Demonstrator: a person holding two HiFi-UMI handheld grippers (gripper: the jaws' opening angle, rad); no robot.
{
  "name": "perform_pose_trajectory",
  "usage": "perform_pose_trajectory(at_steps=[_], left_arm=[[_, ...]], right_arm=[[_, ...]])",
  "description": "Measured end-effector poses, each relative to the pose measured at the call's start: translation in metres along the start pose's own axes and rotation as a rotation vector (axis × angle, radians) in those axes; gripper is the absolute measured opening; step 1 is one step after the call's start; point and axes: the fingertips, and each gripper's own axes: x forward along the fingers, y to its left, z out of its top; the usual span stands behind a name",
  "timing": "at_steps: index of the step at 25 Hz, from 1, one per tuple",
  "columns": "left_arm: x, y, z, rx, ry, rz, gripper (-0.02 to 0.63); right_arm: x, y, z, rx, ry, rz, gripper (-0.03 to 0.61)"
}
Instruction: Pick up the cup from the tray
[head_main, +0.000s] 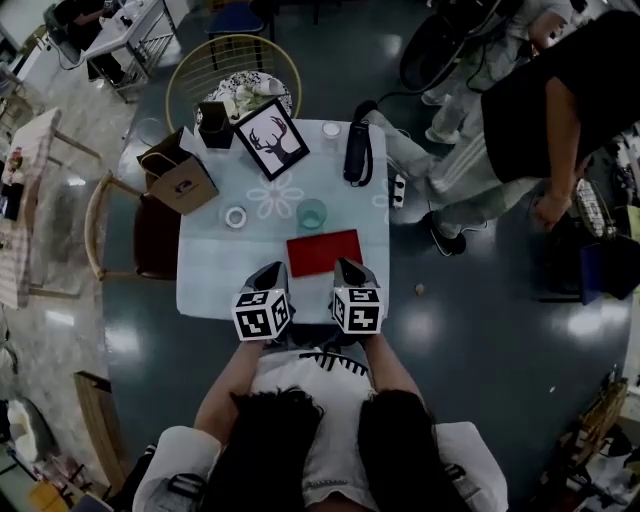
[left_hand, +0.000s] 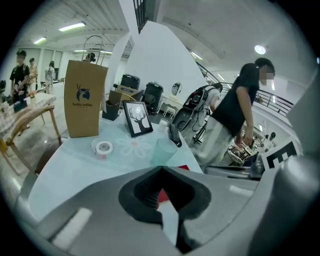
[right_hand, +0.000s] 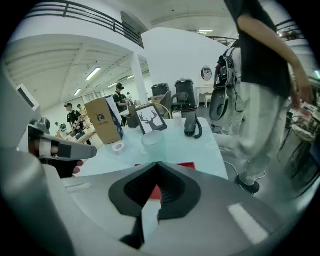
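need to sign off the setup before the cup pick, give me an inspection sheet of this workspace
surface: table under a pale cloth with a flower print
job's things: clear cup upright at the far edge of the red tray, seemingly just off it; nothing on the tray
clutter: paper bag, framed deer picture, tape roll, black box, small white cup, black handset
grippers: left gripper and right gripper both shut and empty, at the tray's near side
cables: cord looped at the handset; power strip by the table's right edge
surroundings: person standing to the right; wire chair beyond the table, wooden chair at its left
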Motion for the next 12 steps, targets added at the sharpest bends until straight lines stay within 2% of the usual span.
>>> perform_pose_trajectory(at_steps=[12], left_arm=[[0.0052,-0.0079,-0.0071,0.021,0.016,-0.011,0.000]], right_arm=[[-0.0029,-0.0090,-0.0105,0.002,0.011,-0.019,0.024]])
